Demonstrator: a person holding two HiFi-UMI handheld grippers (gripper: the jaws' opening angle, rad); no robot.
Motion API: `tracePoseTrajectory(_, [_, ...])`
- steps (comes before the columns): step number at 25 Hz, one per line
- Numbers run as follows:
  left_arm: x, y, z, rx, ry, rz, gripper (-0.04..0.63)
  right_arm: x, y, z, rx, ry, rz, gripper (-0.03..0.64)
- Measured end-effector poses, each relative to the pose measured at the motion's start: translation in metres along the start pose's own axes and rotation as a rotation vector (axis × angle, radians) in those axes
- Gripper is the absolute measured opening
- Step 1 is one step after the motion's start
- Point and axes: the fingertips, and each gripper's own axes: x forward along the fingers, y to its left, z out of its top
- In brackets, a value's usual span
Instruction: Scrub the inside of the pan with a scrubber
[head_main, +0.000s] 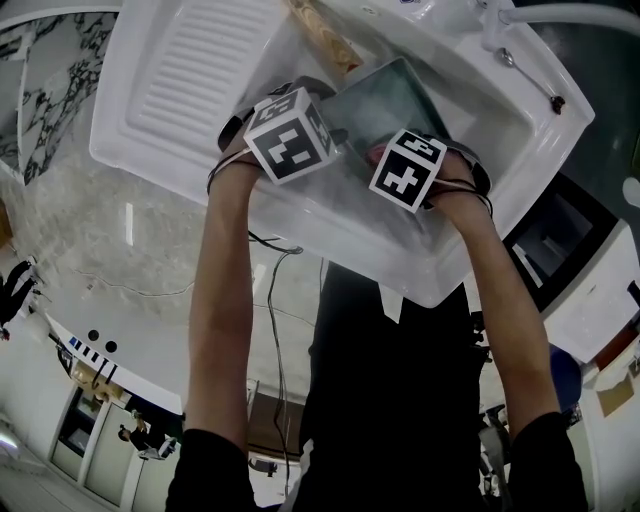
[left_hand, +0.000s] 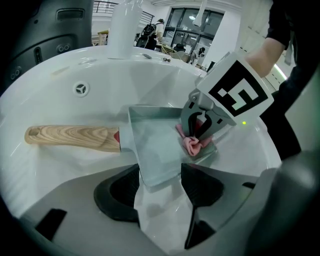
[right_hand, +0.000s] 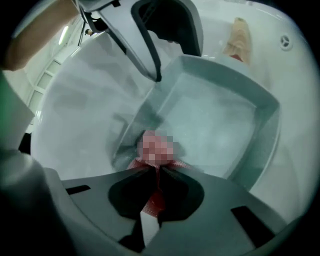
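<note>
A square grey-green pan (left_hand: 155, 145) with a wooden handle (left_hand: 70, 137) lies in the white sink (head_main: 480, 110). My left gripper (left_hand: 157, 182) stands open, and the pan's near corner sits between its jaws with a slight gap at the right pad. My right gripper (left_hand: 196, 136) is shut on a pink-red scrubber (left_hand: 191, 145) and presses it down on the pan's inside floor near the right wall. In the right gripper view the scrubber's red mesh (right_hand: 150, 202) shows between the closed jaws, above the pan (right_hand: 215, 120). The left gripper's fingers (right_hand: 145, 45) straddle the pan's far corner there.
The sink has a ribbed drainboard (head_main: 190, 70) on its left. A white tap (left_hand: 125, 30) stands at the back rim, with an overflow fitting (left_hand: 81, 89) in the basin wall. A small utensil (head_main: 530, 80) lies on the sink ledge.
</note>
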Motion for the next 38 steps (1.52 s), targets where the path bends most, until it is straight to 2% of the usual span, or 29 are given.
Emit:
tracePoseTrajectory(6, [0.001,0.001,-0.001,0.006,0.005,0.012,0.276,-0.010,-0.039,-0.017,0.023,0.030,-0.215,0.043])
tracePoseTrajectory(8, [0.001,0.002,-0.001,0.002,0.005,0.015,0.276,-0.016,-0.051,-0.015,0.001,0.020,-0.317,0.043])
tracePoseTrajectory(11, [0.001,0.002,-0.001,0.001,0.006,0.016,0.276,-0.028,-0.075,-0.008,-0.019,-0.016,-0.502,0.043])
tracePoseTrajectory(13, [0.002,0.002,0.000,0.001,0.007,0.018,0.276,-0.033,-0.082,0.001,-0.011,-0.082,-0.564,0.043])
tracePoseTrajectory(15, [0.002,0.002,0.000,-0.002,0.008,0.021,0.276,-0.033,-0.074,0.018,-0.027,-0.184,-0.540,0.043])
tracePoseTrajectory(17, [0.002,0.002,-0.001,-0.005,0.010,0.023,0.276,-0.027,-0.053,0.035,-0.062,-0.280,-0.440,0.043])
tracePoseTrajectory(19, [0.002,0.002,-0.001,-0.007,0.012,0.025,0.276,-0.019,-0.028,0.044,-0.097,-0.323,-0.328,0.043])
tracePoseTrajectory(22, [0.002,0.003,0.000,-0.009,0.015,0.029,0.276,-0.005,0.000,0.040,-0.144,-0.290,-0.204,0.042])
tracePoseTrajectory(24, [0.002,0.003,0.000,-0.007,0.016,0.033,0.276,-0.001,0.005,0.029,-0.158,-0.218,-0.171,0.041])
tracePoseTrajectory(27, [0.002,0.002,0.000,-0.003,0.017,0.033,0.276,-0.002,-0.009,0.009,-0.168,-0.093,-0.226,0.041])
tracePoseTrajectory(32, [0.002,0.002,0.001,-0.004,0.014,0.033,0.276,-0.016,-0.053,-0.013,-0.070,0.008,-0.377,0.043])
tracePoseTrajectory(35, [0.003,0.002,0.001,-0.002,0.013,0.035,0.276,-0.027,-0.074,-0.005,-0.023,-0.040,-0.466,0.043])
tracePoseTrajectory(38, [0.003,0.003,0.002,0.000,0.012,0.036,0.276,-0.038,-0.089,0.017,-0.001,-0.169,-0.550,0.043])
